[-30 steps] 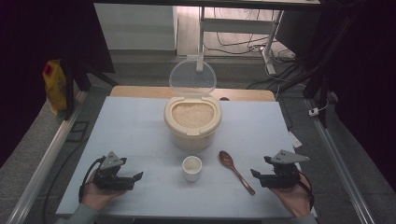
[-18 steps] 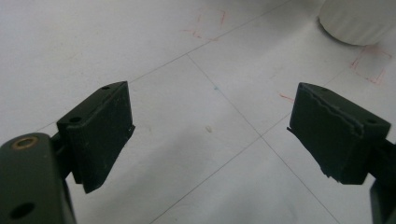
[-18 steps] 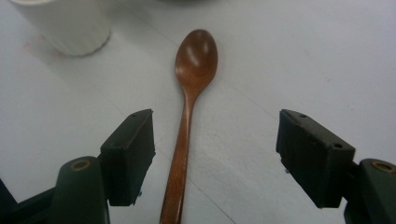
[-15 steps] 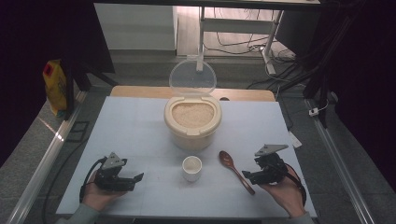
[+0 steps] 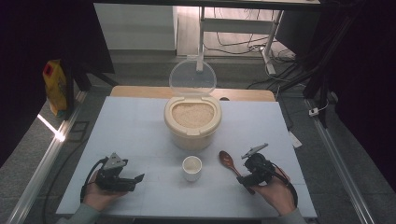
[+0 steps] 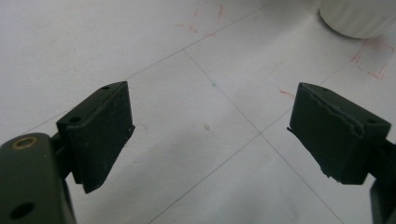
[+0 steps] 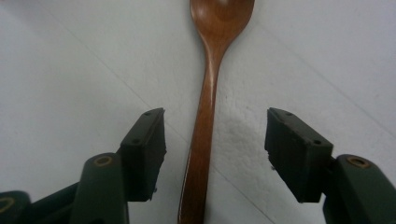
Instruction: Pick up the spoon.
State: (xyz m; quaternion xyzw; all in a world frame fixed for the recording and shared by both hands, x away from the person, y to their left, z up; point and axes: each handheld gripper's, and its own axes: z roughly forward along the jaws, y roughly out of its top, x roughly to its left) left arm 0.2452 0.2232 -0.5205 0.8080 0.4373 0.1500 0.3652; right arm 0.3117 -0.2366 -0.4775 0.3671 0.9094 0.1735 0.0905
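Nearest, sitting low at the table's front left: left gripper [image 5: 135, 179], jaws spread wide over bare white table [image 5: 140, 126]. Hovering at front right: right gripper [image 7: 212, 154], jaws parted either side of wooden spoon [image 7: 208, 107] handle, not touching. Standing between: small white cup [image 5: 192, 167]. Resting beyond: open rice container [image 5: 192, 122], lid upright

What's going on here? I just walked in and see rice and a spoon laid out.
A person holds a gripper in each hand. The right gripper is open, its jaws straddling the wooden spoon handle on the table, not yet closed. The left gripper sits open and idle. The rice container stands open behind a small cup.
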